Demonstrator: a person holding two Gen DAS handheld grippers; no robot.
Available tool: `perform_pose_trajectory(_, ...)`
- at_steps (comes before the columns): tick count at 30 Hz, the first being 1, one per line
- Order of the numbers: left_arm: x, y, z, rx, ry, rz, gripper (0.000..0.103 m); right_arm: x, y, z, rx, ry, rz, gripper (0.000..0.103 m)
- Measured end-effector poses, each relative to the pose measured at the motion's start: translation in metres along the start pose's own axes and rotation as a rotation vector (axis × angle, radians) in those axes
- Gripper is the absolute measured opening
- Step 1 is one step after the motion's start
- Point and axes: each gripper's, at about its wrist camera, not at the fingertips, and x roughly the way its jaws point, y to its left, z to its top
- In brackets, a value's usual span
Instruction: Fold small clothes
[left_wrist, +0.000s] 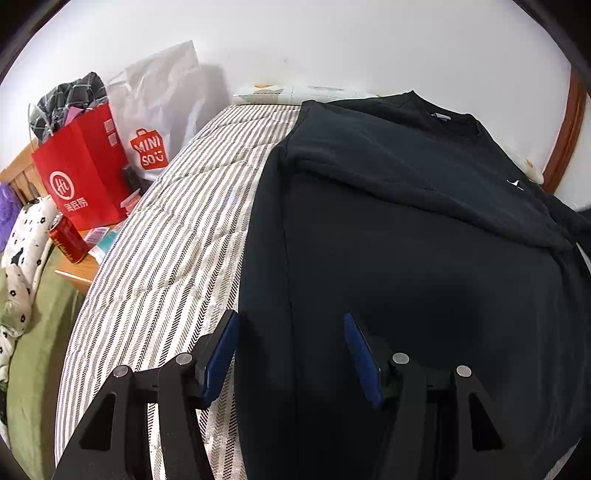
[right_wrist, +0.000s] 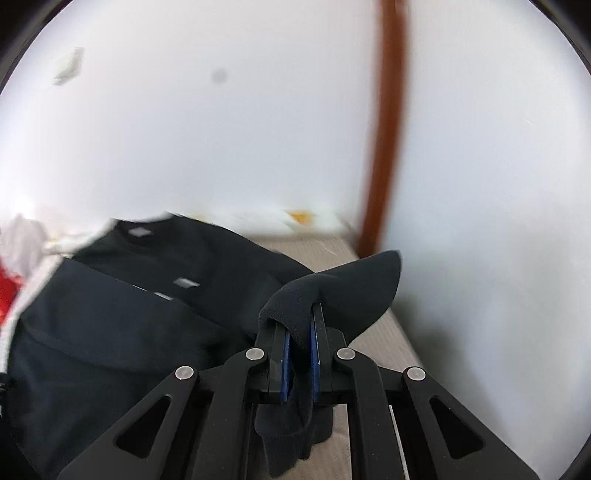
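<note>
Black sweater (right_wrist: 122, 332) pinched by right gripper (right_wrist: 300, 332)

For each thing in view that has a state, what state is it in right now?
Sweatshirt: flat on the bed, one sleeve folded across the chest, other sleeve lifted.
Sleeve: pinched in the right hand-held gripper, raised off the bed.
Left hand-held gripper: open, over the sweatshirt's side edge, holding nothing.
Right hand-held gripper: shut on the sleeve.
Red bag: upright, stuffed with clothes.
Can: upright.
</note>
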Motion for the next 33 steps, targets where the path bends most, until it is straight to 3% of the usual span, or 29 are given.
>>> perform_pose_trajectory(3, 0.003, 0.004, 0.002, -0.001, 0.006, -0.018, 0.057, 0.003, 0.059, 0.022, -0.045, -0.027, 0.099, 0.009)
perform_pose_trajectory(6, 0.005, 0.007, 0.001, -0.005, 0.004, -0.039, 0.059, 0.003, 0.109, 0.026, -0.086, -0.025, 0.176, 0.009)
perform_pose_trajectory(11, 0.006, 0.003, 0.000, 0.005, -0.003, -0.031, 0.064, 0.039, 0.201, 0.026, -0.169, 0.006, 0.303, 0.009)
perform_pose_trajectory(17, 0.006, 0.002, 0.000, 0.008, -0.005, -0.038, 0.068, 0.101, 0.278, -0.011, -0.271, 0.137, 0.309, 0.013)
perform_pose_trajectory(18, 0.006, 0.002, 0.000, 0.008, -0.006, -0.040, 0.068, 0.109, 0.280, -0.018, -0.276, 0.169, 0.289, 0.014)
perform_pose_trajectory(20, 0.006, 0.002, 0.000, 0.010, -0.006, -0.039, 0.068, 0.122, 0.281, -0.028, -0.260, 0.215, 0.253, 0.026)
perform_pose_trajectory(22, 0.007, 0.001, 0.000, 0.013, -0.005, -0.039, 0.070, 0.120, 0.270, -0.030, -0.243, 0.238, 0.254, 0.057)
perform_pose_trajectory(23, 0.007, 0.001, 0.000, 0.015, -0.004, -0.038, 0.070, 0.114, 0.261, -0.029, -0.225, 0.231, 0.258, 0.065)
perform_pose_trajectory(27, 0.007, 0.001, -0.001, 0.015, -0.005, -0.044, 0.071, 0.086, 0.216, -0.028, -0.175, 0.173, 0.276, 0.077)
perform_pose_trajectory(33, 0.007, 0.000, -0.001, 0.020, -0.004, -0.043, 0.073, 0.085, 0.169, -0.049, -0.164, 0.234, 0.243, 0.077)
